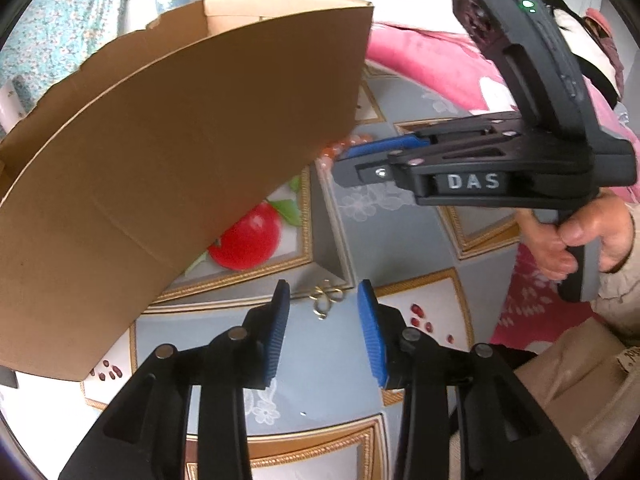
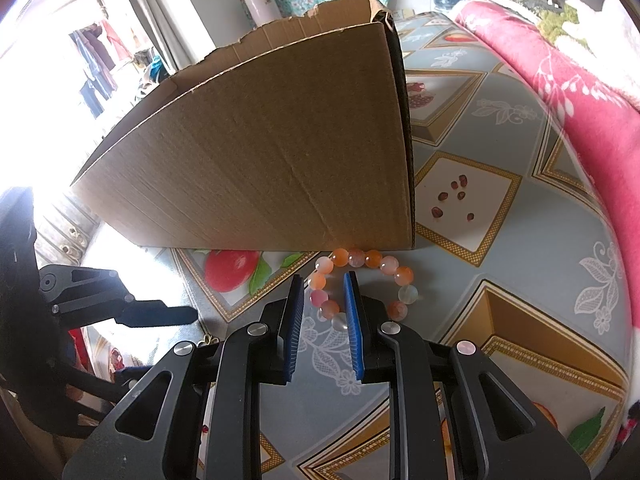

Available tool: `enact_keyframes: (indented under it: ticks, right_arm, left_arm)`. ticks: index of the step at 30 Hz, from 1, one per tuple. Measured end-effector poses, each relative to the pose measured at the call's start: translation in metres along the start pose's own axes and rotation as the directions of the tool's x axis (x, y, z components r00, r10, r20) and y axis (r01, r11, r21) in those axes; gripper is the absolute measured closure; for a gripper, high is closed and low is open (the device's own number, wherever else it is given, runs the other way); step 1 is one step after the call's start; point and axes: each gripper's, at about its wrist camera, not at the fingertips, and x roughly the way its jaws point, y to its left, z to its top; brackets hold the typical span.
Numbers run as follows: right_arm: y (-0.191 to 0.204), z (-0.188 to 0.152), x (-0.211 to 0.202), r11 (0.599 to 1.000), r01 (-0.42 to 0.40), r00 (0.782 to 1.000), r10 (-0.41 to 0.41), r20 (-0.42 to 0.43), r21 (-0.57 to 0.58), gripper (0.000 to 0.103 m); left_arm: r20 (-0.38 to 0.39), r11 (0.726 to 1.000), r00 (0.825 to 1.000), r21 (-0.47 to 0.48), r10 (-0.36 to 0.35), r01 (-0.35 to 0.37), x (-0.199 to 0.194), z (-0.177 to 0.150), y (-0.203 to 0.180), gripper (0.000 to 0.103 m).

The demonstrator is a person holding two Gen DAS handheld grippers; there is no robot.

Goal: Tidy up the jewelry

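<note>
While the cardboard box (image 2: 260, 140) stands open-topped on the patterned tablecloth (image 2: 500, 264), nothing of the jewelry shows inside it from either of my cameras, so I judge the sorting barely begun. Beside the box's near wall lies a bead bracelet (image 2: 362, 288) of orange and pale stones, touching the foot of the cardboard. My right tongs (image 2: 322, 308) are parted a little, hanging over one side of that bracelet; their blue pads do not seem to press on the beads. My left tongs (image 1: 324, 332) are spread as well, with a small gold clasp or earring (image 1: 326, 296) lying on the cloth just ahead of the tips, unheld. Dark red seeds (image 2: 454, 200) are printed or scattered on a white panel; I cannot tell which. Both pieces are yet to go in the box.
</note>
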Motion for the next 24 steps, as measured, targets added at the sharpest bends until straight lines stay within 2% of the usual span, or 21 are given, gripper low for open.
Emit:
enact_keyframes:
  ticks: [3, 10, 18, 24]
  right_arm:
    - [-0.001, 0.0, -0.001, 1.0, -0.001, 1.0, 0.001, 0.0, 0.0, 0.084]
    - [-0.005, 0.0, -0.001, 1.0, -0.008, 1.0, 0.008, 0.002, 0.003, 0.084]
    - [-0.006, 0.0, -0.002, 1.0, -0.008, 1.0, 0.008, 0.003, 0.003, 0.084]
    - [-0.006, 0.0, -0.001, 1.0, -0.007, 1.0, 0.007, 0.002, 0.002, 0.084]
  left_arm:
    - [-0.024, 1.0, 1.0, 0.007, -0.003, 0.003, 0.002, 0.005, -0.002, 0.069]
    - [-0.067, 0.998, 0.997, 0.058, 0.044, -0.04, 0.01, 0.011, -0.011, 0.07]
    - [-0.077, 0.995, 0.995, 0.079, 0.061, -0.054, 0.018, 0.02, -0.02, 0.087]
    - [-0.064, 0.994, 0.995, 0.089, 0.072, -0.066, 0.014, 0.017, -0.024, 0.087]
